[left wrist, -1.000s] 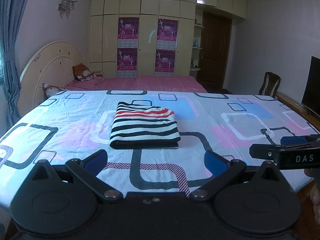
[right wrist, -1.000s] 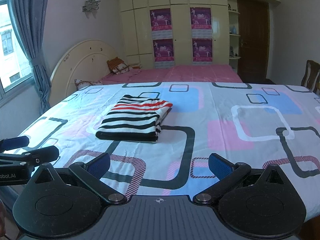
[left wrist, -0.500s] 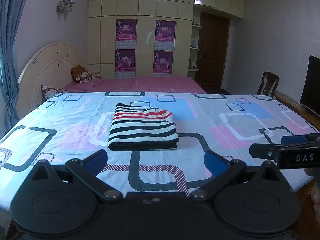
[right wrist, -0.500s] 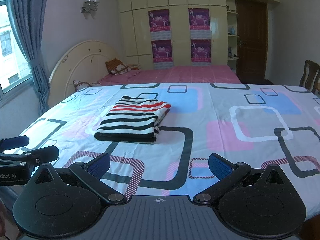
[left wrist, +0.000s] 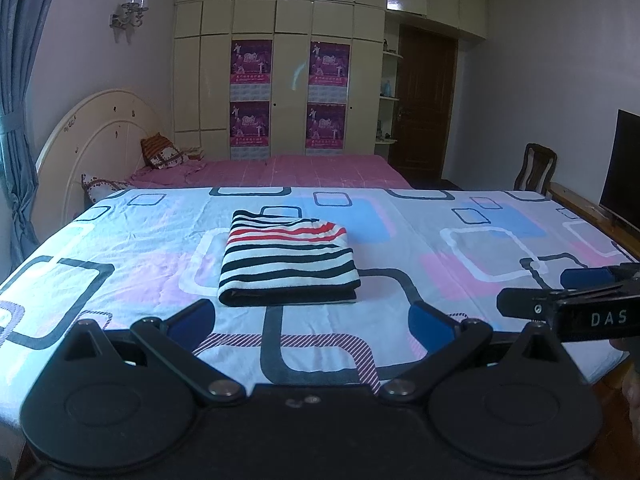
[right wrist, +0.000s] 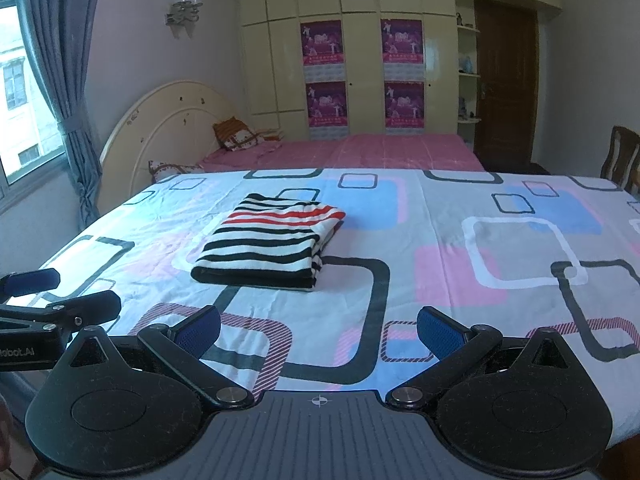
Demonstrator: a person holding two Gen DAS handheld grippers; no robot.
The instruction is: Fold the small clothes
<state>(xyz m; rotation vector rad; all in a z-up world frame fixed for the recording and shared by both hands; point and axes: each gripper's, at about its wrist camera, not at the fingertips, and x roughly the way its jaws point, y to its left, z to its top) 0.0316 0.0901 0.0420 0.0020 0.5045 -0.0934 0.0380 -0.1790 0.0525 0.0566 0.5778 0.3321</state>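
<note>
both tools point(left wrist: 310, 326) point(right wrist: 318, 330) slightly lower, empty

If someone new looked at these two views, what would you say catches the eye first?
The folded striped garment, black and white with red bands at its far end, lies flat on the patterned sheet, left of centre. In front of it, both open tongs, left and right, hover empty above the sheet's near edge. Behind, four purple posters mark the wardrobe.

A home bedroom: bed point(left wrist: 120, 240), headboard point(left wrist: 92, 128), wardrobe point(left wrist: 280, 80), curtain point(left wrist: 20, 100).
</note>
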